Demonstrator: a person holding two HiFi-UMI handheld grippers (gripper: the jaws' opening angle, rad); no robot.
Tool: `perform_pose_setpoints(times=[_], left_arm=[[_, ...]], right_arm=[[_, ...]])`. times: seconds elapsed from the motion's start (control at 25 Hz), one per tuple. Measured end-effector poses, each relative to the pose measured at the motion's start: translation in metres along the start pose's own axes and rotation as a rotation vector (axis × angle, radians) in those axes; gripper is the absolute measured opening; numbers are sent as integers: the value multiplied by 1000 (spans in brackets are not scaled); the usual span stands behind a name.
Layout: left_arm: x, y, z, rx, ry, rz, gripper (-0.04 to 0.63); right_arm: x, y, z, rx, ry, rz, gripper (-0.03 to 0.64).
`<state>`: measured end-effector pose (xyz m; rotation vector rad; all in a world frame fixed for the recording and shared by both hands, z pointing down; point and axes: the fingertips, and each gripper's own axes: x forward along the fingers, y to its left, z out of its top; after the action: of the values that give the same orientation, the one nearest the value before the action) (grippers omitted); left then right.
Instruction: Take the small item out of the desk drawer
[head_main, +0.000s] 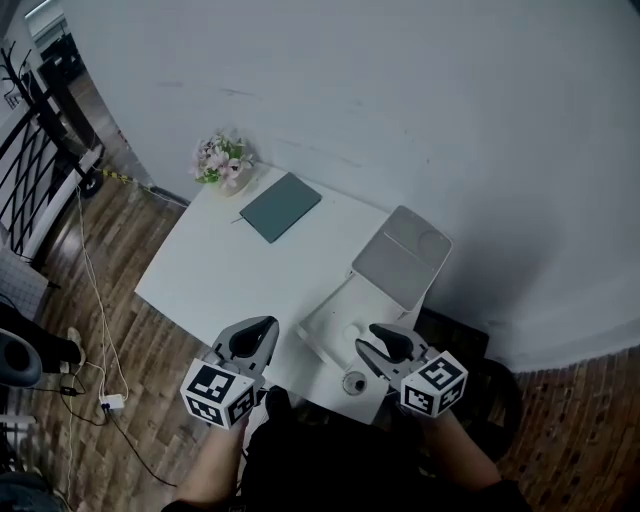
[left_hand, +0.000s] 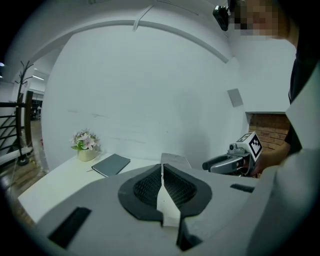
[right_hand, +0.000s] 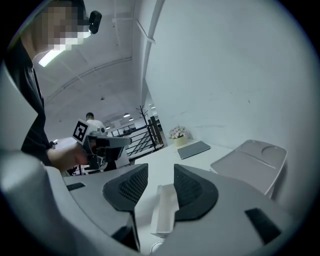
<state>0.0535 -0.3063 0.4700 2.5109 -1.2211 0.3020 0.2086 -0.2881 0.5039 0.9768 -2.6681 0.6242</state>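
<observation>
The white desk (head_main: 220, 270) took up most of the floor space and stood against the wall. That kept its front side free for the person to reach. A grey flat-topped thing (head_main: 405, 255) stood just beside the desk, on the right.

The drawer (head_main: 322, 322) was pulled out toward the person, so its inside was open from above. I think that step was done and the picking-up step came next.

A dark green notebook (head_main: 281, 206) and a little pot of flowers (head_main: 222, 160) sat at the far end of the desk. They were well apart from the drawer and not in the way.

The left gripper (head_main: 262, 330) hung over the near edge of the desk, left of the drawer. Its jaws were pressed together with nothing in them. It looked like it was just waiting.

The right gripper (head_main: 367, 337) hung over the open drawer. Its jaws stood apart, with only the drawer showing between them and nothing held. I think they were open so they could go around the item.

A small round thing (head_main: 353, 381) lay at the near end of the drawer, close by the right gripper. I think that was the small item, but it was too little to be sure.
</observation>
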Motion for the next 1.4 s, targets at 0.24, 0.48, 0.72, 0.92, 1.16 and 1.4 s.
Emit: perform_pose_setpoints(times=[0.24,0.48,0.72,0.92,1.16,1.4], left_arm=[[5,-3,-16,-13,30,27,21],[13,8,-42,-47,74,24,21],[21,4,-50,-45,95,-11,21],[29,0,-56,-88,79,-48,21],[23,-2,-45,-101,32,-64,21],[1,15,-39,-70,31,-38,21]], right_arm=[[17,-20,-28,-28,97,20,173],[49,-26,-67,-64,212,7,203],[66,-36,-98,-127,319,-17,233],[81,-40,-119,-175,385,-32,244],[86,-50,-126,-200,427,-124,244],[86,-64,-120,-243,447,-225,244]])
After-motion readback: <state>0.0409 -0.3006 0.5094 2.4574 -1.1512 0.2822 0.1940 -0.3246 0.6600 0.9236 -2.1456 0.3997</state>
